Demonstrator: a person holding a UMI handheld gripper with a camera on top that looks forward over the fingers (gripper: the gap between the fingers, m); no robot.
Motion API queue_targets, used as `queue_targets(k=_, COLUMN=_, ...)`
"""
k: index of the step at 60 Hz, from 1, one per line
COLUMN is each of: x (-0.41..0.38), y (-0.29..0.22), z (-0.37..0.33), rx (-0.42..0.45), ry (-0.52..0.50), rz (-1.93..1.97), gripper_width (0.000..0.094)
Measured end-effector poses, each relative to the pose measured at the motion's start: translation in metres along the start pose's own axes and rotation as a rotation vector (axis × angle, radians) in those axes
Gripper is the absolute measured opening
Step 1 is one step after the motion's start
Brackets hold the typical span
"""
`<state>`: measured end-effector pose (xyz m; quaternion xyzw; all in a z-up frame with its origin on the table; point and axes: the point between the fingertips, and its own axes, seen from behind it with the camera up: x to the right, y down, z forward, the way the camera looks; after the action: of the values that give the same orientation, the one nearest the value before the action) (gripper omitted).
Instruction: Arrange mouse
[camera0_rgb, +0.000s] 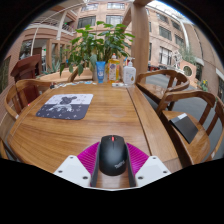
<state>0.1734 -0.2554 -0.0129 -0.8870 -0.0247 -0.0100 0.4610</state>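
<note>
A black computer mouse (112, 156) with a red scroll wheel sits between my fingers, its nose pointing away over the wooden table (100, 130). My gripper (112, 150) is shut on it, the magenta pads (88, 157) pressing both of its sides. Beyond the fingers and to the left, a patterned blue-and-white mouse mat (65, 105) lies flat on the table. The underside of the mouse is hidden, so I cannot tell whether it touches the tabletop.
At the table's far end stand a leafy potted plant (97, 45), a blue bottle (100, 72) and a white bottle (129, 73). Wooden chairs flank the table on the left (22, 95) and right (195, 120); a dark flat item (186, 127) lies on the right seat.
</note>
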Motion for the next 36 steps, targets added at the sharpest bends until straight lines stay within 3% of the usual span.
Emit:
queue_targets(k=9, x=0.001, y=-0.001, z=-0.001, rx=-0.001, ry=0.026, rz=0.034, gripper_width=0.0341)
queue_targets(k=19, x=0.011, y=-0.020, z=-0.005, rx=0.017, ry=0.093, rz=0.031, gripper_width=0.0332)
queue_targets(k=25, x=0.034, y=-0.076, z=-0.014, rx=0.099, ry=0.158, rz=0.077, gripper_width=0.0332)
queue_targets(k=36, x=0.034, y=-0.239, z=-0.033, rx=0.358, ry=0.212, rz=0.114, gripper_width=0.0332)
